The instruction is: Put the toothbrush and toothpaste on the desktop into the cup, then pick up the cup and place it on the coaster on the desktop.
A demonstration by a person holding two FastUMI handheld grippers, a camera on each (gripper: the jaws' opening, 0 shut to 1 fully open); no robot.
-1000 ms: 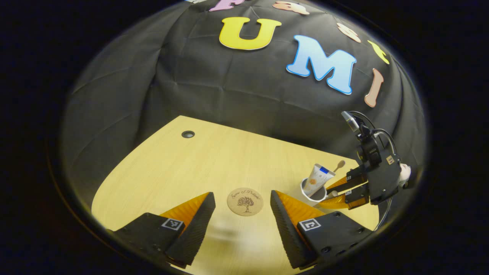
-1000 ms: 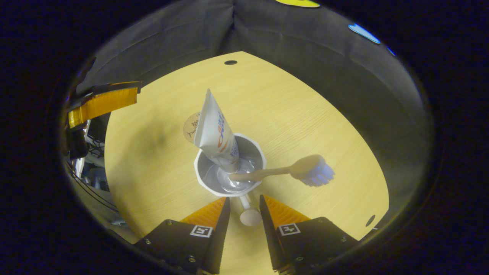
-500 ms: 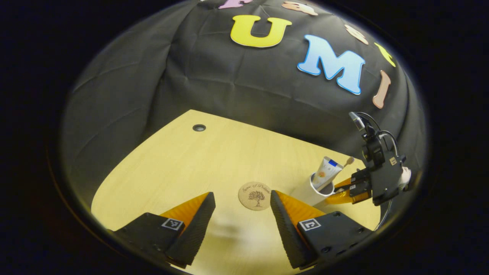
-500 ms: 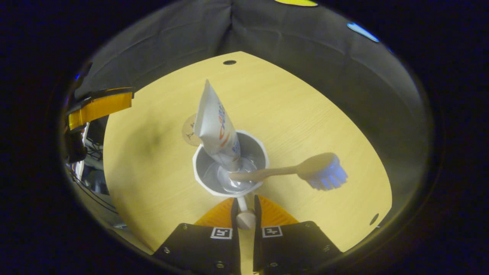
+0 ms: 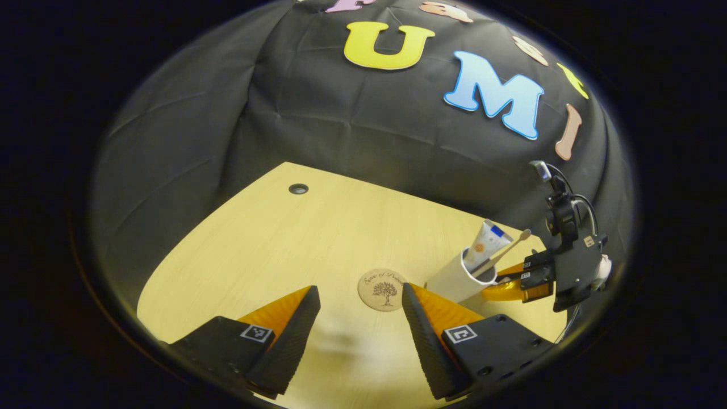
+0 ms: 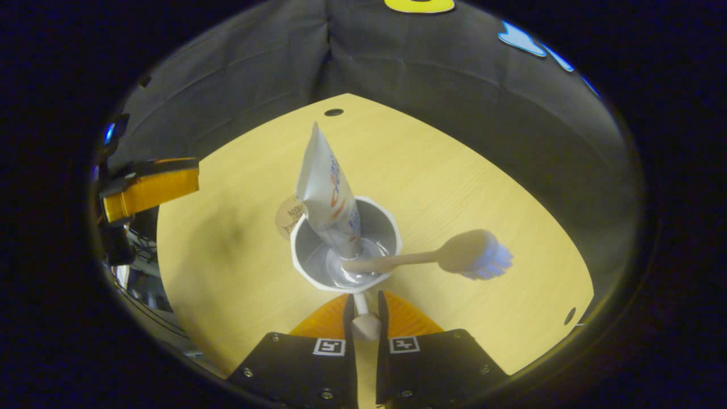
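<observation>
A white cup (image 6: 345,250) holds a toothpaste tube (image 6: 328,190) and a wooden toothbrush (image 6: 431,259) with blue bristles. My right gripper (image 6: 363,309) is shut on the cup's handle (image 6: 363,321). In the left gripper view the cup (image 5: 459,278) hangs tilted above the wooden desktop (image 5: 295,244), held by the right gripper (image 5: 514,281); the tube (image 5: 486,245) and the brush (image 5: 508,245) stick out of it. The round cork coaster (image 5: 384,289) lies on the desk left of the cup, partly hidden behind it in the right gripper view (image 6: 287,214). My left gripper (image 5: 361,307) hovers open just before the coaster.
A cable hole (image 5: 298,188) sits at the desktop's far left corner; another hole (image 6: 569,316) is near the right edge. Black cloth walls stand behind the desk. The left gripper's finger (image 6: 150,187) shows at the left edge of the right gripper view.
My right gripper closed on the cup's handle, then lifted and tilted the cup off the desktop. The left gripper shifted slightly and stays open.
</observation>
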